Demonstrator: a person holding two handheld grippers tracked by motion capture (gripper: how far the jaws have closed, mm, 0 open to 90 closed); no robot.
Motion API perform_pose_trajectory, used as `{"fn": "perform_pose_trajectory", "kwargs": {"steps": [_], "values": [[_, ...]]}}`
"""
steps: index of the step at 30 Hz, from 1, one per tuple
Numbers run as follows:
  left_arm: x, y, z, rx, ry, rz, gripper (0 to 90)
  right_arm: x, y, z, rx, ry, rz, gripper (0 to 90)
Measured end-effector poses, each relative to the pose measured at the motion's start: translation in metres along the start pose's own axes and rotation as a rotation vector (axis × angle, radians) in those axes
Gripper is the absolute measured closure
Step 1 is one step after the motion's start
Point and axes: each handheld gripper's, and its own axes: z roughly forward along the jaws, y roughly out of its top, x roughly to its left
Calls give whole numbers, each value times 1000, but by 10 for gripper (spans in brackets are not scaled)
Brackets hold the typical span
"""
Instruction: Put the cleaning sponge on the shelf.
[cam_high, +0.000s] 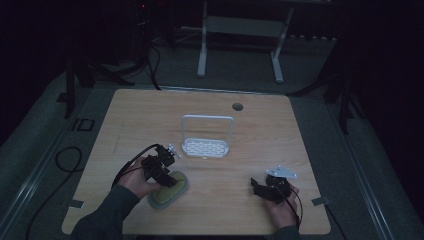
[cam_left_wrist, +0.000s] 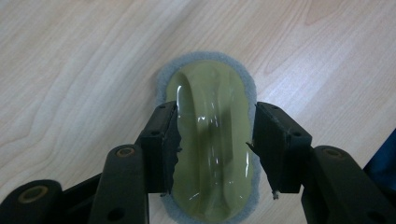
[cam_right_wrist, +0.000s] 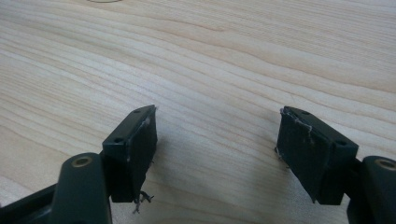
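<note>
An olive-green oval scrubber (cam_high: 172, 194) with a grey felt rim lies flat on the wooden table (cam_high: 250, 135) at the front left. My left gripper (cam_high: 169, 179) points down over it. In the left gripper view the scrubber (cam_left_wrist: 210, 88) sits between the two black jaws of that gripper (cam_left_wrist: 215, 109), which stand wide on either side of its glossy handle without squeezing it. At the front right, a hand holds my right gripper (cam_high: 257, 186) low over bare wood. Its jaws (cam_right_wrist: 218, 114) are open with nothing between them.
A white wire rack (cam_high: 206, 146) with a tall handle stands at the table's middle, behind the scrubber. A round cable hole (cam_high: 237, 106) sits near the far edge. Cables trail off the left side, and a white stand is on the floor beyond.
</note>
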Motion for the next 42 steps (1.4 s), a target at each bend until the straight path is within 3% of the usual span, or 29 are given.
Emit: {"fn": "perform_pose_trajectory", "kwargs": {"steps": [24,42], "values": [[2,10,11,133,-7,-13,507,0,0,0,0,0,-1,282],[4,12,19,196,-7,-13,604,0,0,0,1,0,-2,282]]}}
